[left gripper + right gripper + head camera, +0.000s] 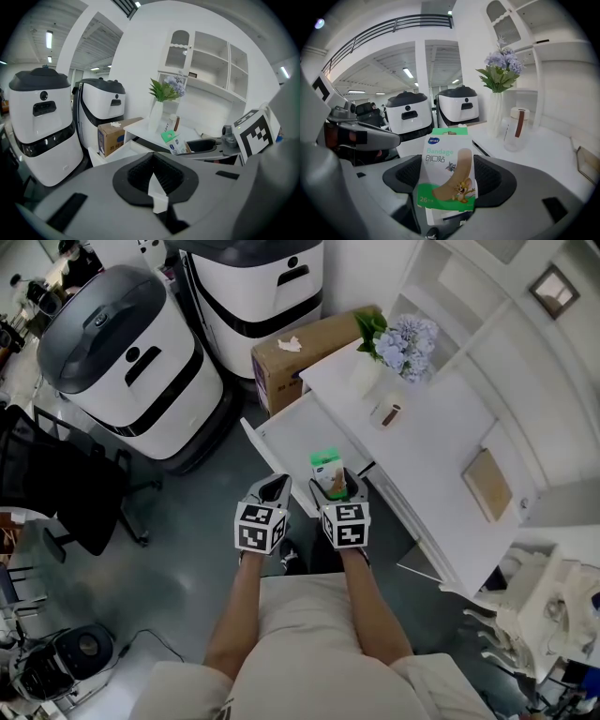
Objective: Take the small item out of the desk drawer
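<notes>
A small green-and-white bandage box [447, 173] stands upright between the black pads of my right gripper [449, 180], which is shut on it. In the head view the bandage box [326, 468] is held by the right gripper [339, 487] over the near end of the open white drawer [291, 439], which is pulled out from the white desk [441, 442]. My left gripper [273, 489] hangs beside it to the left, over the drawer's front edge. Its pads [161, 180] meet with nothing between them. From the left gripper view the bandage box [174, 140] shows to the right.
Two large white-and-black machines [131, 362] [258, 287] stand on the floor beyond the drawer, next to a cardboard box [300, 357]. The desk holds a vase of flowers [394, 343], a clear jar [386, 413] and a brown pad [487, 482]. A black chair [66, 493] is at the left.
</notes>
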Available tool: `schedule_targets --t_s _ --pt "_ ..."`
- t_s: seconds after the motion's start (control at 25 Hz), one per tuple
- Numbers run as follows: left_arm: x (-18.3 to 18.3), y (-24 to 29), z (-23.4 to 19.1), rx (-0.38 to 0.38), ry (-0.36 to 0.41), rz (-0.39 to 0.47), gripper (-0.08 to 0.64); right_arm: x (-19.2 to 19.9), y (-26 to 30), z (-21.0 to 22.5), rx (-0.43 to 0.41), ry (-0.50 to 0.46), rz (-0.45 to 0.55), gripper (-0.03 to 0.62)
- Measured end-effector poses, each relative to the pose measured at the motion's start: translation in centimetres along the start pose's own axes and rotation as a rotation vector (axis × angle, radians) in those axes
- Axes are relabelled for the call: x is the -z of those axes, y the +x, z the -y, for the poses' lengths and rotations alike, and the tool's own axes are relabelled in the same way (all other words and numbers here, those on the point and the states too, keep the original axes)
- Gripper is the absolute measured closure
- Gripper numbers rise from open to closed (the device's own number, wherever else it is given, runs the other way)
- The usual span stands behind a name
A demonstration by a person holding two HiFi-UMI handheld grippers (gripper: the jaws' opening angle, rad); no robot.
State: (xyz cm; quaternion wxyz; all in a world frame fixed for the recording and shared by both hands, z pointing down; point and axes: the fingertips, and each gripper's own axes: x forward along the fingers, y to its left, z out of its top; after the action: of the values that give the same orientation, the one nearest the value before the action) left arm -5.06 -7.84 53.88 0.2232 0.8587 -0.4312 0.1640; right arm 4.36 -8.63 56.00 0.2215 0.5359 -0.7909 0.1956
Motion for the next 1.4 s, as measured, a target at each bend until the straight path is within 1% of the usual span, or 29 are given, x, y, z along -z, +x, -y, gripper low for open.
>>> schedule_targets --t_s 0.44,0.68,1.28,1.4 --pt "0.8 0.3 0.8 0.029 0.029 -0.034 0.543 0.4 -0.3 1.0 -0.003 0.026 -0.007 0.227" --pt "1.3 0.7 1.3 0.052 0.028 -0.051 0.543 0.6 -0.4 1.1 -0.008 0.036 -0.009 0.227" --pt "1.0 0.8 2.1 0.089 0.036 -0.044 0.543 0.5 -1.0 1.6 0.007 0.055 0.000 0.227" --pt "0.9 0.9 2.1 0.092 0.039 -0.043 0.543 0.5 -1.0 2.0 0.025 0.067 0.011 0.227"
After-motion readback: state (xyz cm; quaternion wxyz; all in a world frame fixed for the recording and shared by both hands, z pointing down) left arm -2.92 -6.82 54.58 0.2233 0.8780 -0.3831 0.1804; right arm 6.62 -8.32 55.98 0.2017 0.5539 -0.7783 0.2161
